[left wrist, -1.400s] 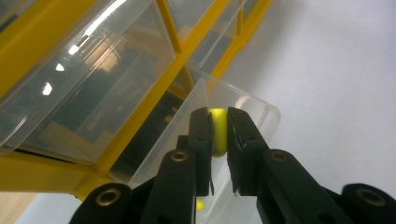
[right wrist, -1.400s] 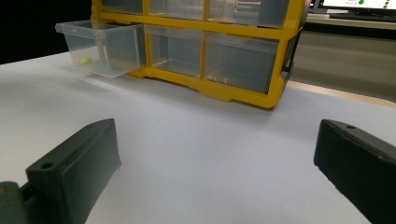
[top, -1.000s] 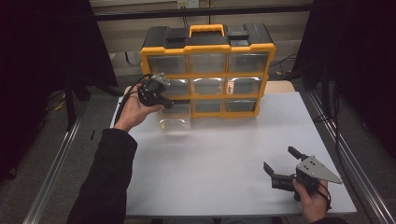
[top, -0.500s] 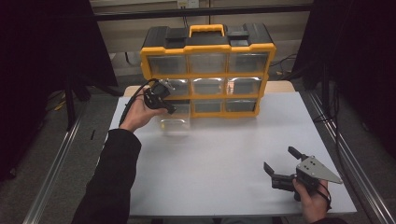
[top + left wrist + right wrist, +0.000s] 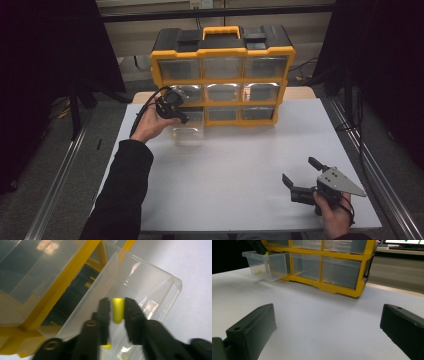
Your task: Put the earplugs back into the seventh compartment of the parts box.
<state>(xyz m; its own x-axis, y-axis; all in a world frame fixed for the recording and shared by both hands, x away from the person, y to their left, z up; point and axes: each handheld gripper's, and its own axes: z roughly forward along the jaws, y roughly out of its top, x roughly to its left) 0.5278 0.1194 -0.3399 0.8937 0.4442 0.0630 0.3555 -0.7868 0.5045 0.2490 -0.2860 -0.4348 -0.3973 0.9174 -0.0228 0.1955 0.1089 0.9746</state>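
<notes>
At upper left, the left gripper (image 5: pixel 117 311), jaws just opening, brackets a yellow piece (image 5: pixel 117 310) over the pulled-out clear drawer (image 5: pixel 150 287). At lower right, the right gripper (image 5: pixel 306 175) rests with jaws wide and empty.

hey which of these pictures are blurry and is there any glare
Left gripper view: the left gripper and small yellow piece are soft, glare streaks the clear drawer. High view: dim, dark edges. Right gripper view: its near jaws blur.

Left jaws easing apart over the drawer

The left gripper (image 5: pixel 117 308) has just been opening its jaws, the yellow piece (image 5: pixel 118 310) sitting between the fingers (image 5: pixel 103 312), above the pulled-out clear drawer (image 5: pixel 150 287).
</notes>
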